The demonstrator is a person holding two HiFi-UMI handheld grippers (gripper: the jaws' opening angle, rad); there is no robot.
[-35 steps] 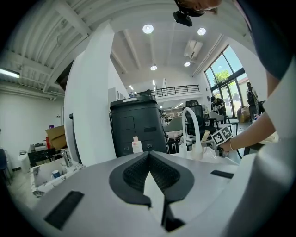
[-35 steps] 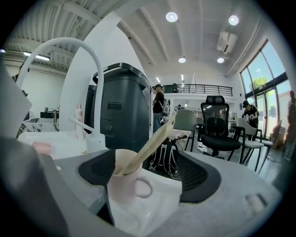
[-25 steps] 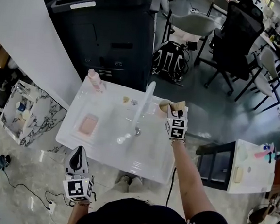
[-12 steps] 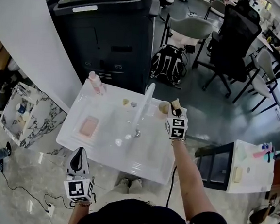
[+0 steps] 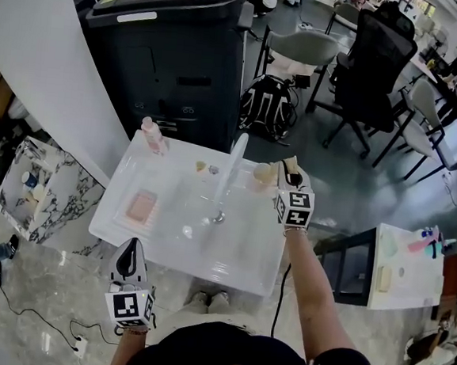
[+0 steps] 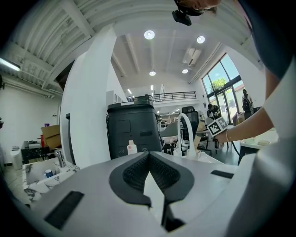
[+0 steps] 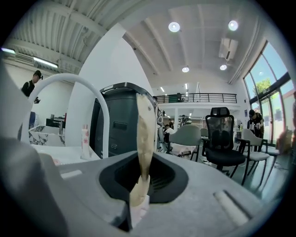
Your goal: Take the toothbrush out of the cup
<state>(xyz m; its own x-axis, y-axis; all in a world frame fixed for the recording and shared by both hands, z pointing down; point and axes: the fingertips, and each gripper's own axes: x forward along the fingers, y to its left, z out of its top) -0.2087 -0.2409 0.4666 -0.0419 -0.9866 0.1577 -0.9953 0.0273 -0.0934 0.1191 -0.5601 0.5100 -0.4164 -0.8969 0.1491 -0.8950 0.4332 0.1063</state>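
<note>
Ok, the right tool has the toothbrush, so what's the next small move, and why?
Probably carry it sideways, away from the cup, and lower it toward the counter. On the right tool the jaws have just been closing and pinch the toothbrush, upright between them. In the head view the tool sits beside the cup, not over it, so the brush looks clear.

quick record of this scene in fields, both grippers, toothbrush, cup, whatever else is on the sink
right gripper: jaws have just been closing, now shut on the toothbrush, which stands upright between them
toothbrush vs cup: looks lifted clear of the cup
cup: on the sink top, between faucet and right gripper
left gripper: shut, empty, off the sink's near left edge
other: pink bottle at back left corner; pink pad on left side
</note>
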